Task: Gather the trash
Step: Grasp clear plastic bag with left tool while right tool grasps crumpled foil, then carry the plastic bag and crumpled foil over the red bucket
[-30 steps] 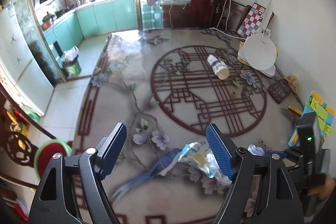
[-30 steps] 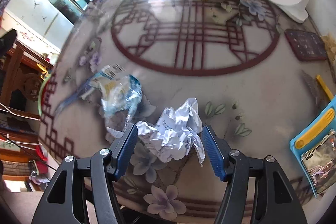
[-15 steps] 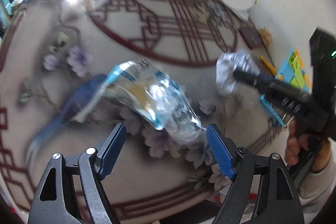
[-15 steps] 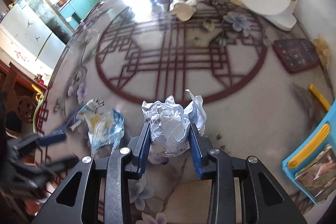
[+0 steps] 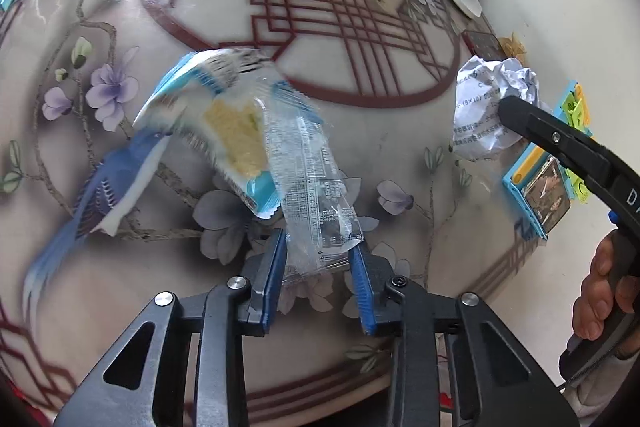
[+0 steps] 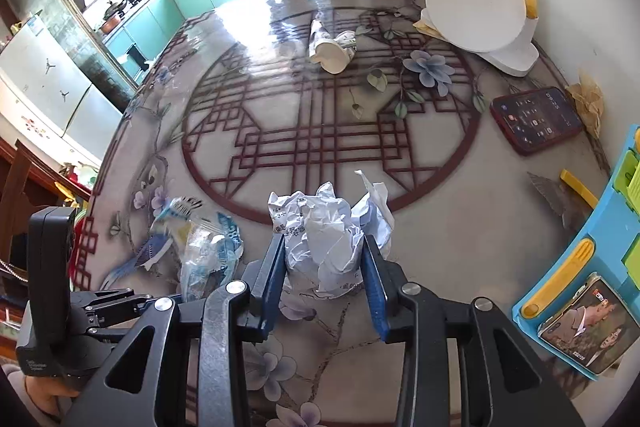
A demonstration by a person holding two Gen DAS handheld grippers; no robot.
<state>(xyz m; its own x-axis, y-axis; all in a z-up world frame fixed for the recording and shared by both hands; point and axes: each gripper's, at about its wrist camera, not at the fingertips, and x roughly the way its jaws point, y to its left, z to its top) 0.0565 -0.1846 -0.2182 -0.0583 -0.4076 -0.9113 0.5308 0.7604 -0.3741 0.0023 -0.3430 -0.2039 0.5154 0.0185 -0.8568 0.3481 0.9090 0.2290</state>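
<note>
The left hand-held gripper [image 5: 318, 265] has just been closing, and its blue pads now pinch the near end of a clear plastic wrapper [image 5: 256, 139] with blue edges and a yellowish patch inside; the rest of the wrapper fans out ahead of it, over the painted blue bird on the tabletop [image 5: 160, 7]. The right hand-held gripper [image 6: 325, 265] is clamped on a paper ball [image 6: 326, 231], crumpled white with small print on it, which bulges up and out past the pads. Seen from the left, that ball hangs off to the right, above the edge of the tabletop, and the person's hand [image 5: 604, 291] grips the handle below it. The tabletop is round and glossy, with a dark red lattice circle in the middle and purple flowers round the rim. At the far side a paper cup [image 6: 332, 45] lies tipped over. Beyond it, by the wall, stands a white round lamp [image 6: 476, 7]. A phone [image 6: 536, 119] in a dark red case lies face up to the right of the circle, and a blue tray [image 6: 560, 279] with yellow pieces sits at the near right edge, well apart from both bits of trash.
</note>
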